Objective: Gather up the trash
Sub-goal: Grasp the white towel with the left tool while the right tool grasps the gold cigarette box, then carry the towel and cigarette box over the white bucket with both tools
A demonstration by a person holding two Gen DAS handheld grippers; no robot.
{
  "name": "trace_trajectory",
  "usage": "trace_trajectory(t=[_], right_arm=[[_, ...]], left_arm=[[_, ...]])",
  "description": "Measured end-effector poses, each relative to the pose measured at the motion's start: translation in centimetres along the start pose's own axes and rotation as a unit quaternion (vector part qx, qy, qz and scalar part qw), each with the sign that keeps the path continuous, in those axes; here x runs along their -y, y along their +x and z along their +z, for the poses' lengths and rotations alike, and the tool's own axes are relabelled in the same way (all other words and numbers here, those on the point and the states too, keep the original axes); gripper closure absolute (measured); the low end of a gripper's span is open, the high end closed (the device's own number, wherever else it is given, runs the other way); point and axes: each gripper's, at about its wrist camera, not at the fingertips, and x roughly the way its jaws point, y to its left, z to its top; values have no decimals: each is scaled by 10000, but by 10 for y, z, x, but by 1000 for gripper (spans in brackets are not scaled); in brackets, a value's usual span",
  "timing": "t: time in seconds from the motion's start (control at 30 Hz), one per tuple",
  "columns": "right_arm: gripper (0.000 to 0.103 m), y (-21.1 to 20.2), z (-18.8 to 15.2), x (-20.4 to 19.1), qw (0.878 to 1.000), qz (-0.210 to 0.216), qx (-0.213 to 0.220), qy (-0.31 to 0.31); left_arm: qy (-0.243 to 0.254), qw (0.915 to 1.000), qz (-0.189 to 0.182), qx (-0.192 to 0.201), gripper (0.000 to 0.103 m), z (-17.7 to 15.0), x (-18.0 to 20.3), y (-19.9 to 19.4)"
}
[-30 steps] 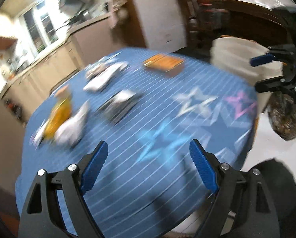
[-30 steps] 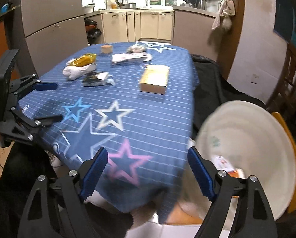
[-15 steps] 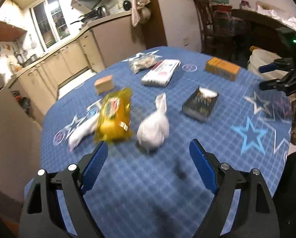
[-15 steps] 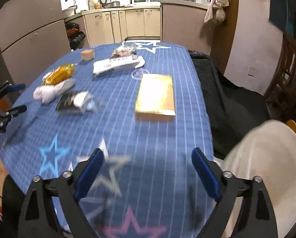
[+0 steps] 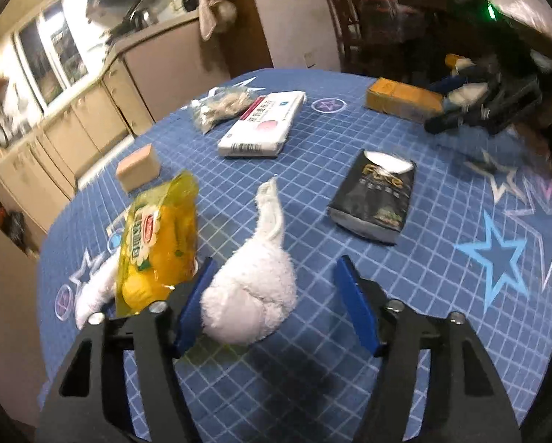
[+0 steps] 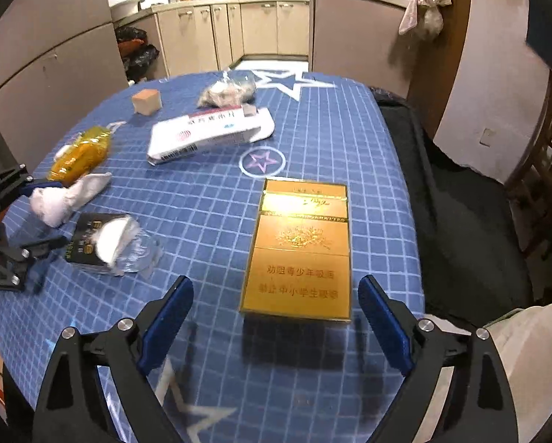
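Both hand-held grippers over trash on the blue star-print counter (image 6: 350, 118)

Left hand-held gripper (image 5: 276, 306): jaws closing around white wad (image 5: 252, 295); its far pad not yet touching. Yellow packet (image 5: 157, 243) at 10 o'clock of the wad, black pack (image 5: 375, 199) at 2 o'clock. Right hand-held gripper (image 6: 276, 325): jaws wide, closing, gold box (image 6: 300, 251) lying just past the tips at 12 o'clock, not gripped. White carton (image 6: 209, 134) at 11 o'clock of the box

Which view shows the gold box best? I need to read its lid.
The right wrist view: the gold box lies close ahead of the right gripper, lid up, print legible. The left wrist view shows the same box only far off, side-on and blurred.
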Motion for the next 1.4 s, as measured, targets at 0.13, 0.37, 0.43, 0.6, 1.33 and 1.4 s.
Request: trace_trajectory(t=[0.13,0.37,0.43,0.6,1.33,1.4], right_arm=[[34,1,-1,0,9997,-163,138,77],[45,-8,-9,0,9998,-27,174,131],[45,-15,-12,-2,9998,12,192,95],[45,-40,-26,-8,9996,103,247,-59],[46,-179,-105,-16,9955,386,831,-226],[46,-197,-108,-3,9954,222,912,-174]], left_arm=[[-366,9993,-78,-59,63,-5,-16,0],[-568,9983,-128,-19,67,-11,-8,-14],[-617,9980,-119,11,67,-12,-3,-21],[-822,9965,-42,118,67,-17,11,-46],[-921,9950,-352,174,67,34,99,-74],[-780,9956,-460,232,67,51,111,-72]])
